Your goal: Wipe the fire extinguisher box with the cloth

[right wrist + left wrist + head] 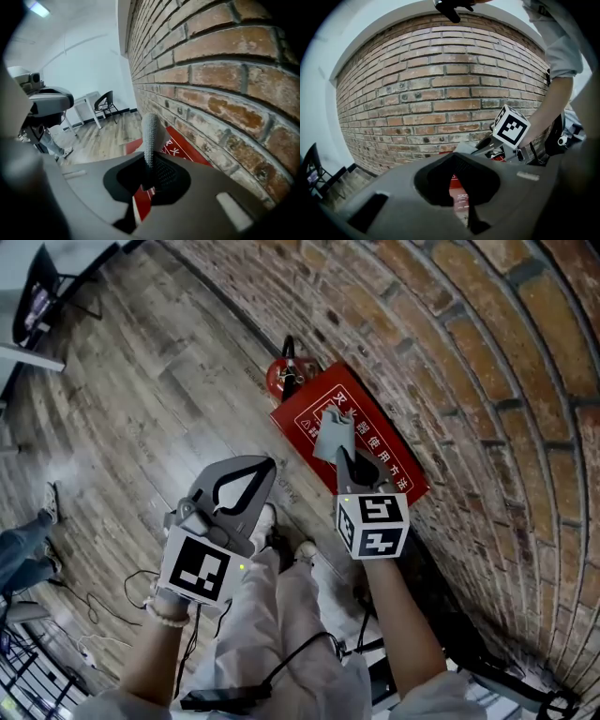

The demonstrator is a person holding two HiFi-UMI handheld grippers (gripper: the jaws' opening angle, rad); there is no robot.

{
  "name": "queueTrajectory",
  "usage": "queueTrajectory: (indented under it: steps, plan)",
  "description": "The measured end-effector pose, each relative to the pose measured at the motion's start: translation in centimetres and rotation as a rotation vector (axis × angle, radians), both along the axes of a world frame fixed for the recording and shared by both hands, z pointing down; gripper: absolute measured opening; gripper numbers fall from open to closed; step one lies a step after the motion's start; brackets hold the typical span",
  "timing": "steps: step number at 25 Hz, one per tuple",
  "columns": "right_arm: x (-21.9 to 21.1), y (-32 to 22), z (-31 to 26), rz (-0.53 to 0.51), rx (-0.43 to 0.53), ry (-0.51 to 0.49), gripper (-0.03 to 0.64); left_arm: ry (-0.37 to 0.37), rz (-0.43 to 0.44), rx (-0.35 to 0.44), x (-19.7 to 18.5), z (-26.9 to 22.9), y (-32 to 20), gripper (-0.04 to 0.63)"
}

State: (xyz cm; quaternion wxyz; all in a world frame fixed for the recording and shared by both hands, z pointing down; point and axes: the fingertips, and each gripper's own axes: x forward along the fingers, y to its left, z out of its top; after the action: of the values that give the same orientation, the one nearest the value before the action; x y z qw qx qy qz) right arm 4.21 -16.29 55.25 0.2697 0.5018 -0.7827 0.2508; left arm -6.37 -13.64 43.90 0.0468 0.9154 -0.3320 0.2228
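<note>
A flat red fire extinguisher box (398, 474) with white print lies on the wood floor along the brick wall. A red extinguisher (284, 379) stands at its far end. My right gripper (343, 461) hovers over the box, shut on a grey cloth (332, 431) that sticks out past its tips. In the right gripper view the cloth (150, 132) rises upright from the right gripper (151, 165), with the box (183, 146) below it. My left gripper (265, 468) is held left of the box, over the floor, shut and empty. The left gripper view shows the box (457, 193) past the left gripper (458, 159).
The brick wall (487, 362) runs along the right. A chair (106, 105) and a white table (86, 106) stand far back on the wood floor (169, 381). Someone's shoe (51, 502) is at the left. Cables (141, 582) lie near my legs.
</note>
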Motion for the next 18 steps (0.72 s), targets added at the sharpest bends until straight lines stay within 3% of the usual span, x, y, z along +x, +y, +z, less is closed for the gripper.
queueTrajectory:
  steps: [9, 18]
  plan:
    - [-6.6, -2.5, 1.2, -0.060, -0.017, -0.060, 0.019, -0.004, -0.040, -0.013, -2.5, 0.8, -1.5, -0.002]
    - [-8.7, -3.1, 4.4, -0.089, -0.074, -0.039, 0.018, 0.004, -0.050, -0.030, -3.2, 1.5, -2.3, -0.002]
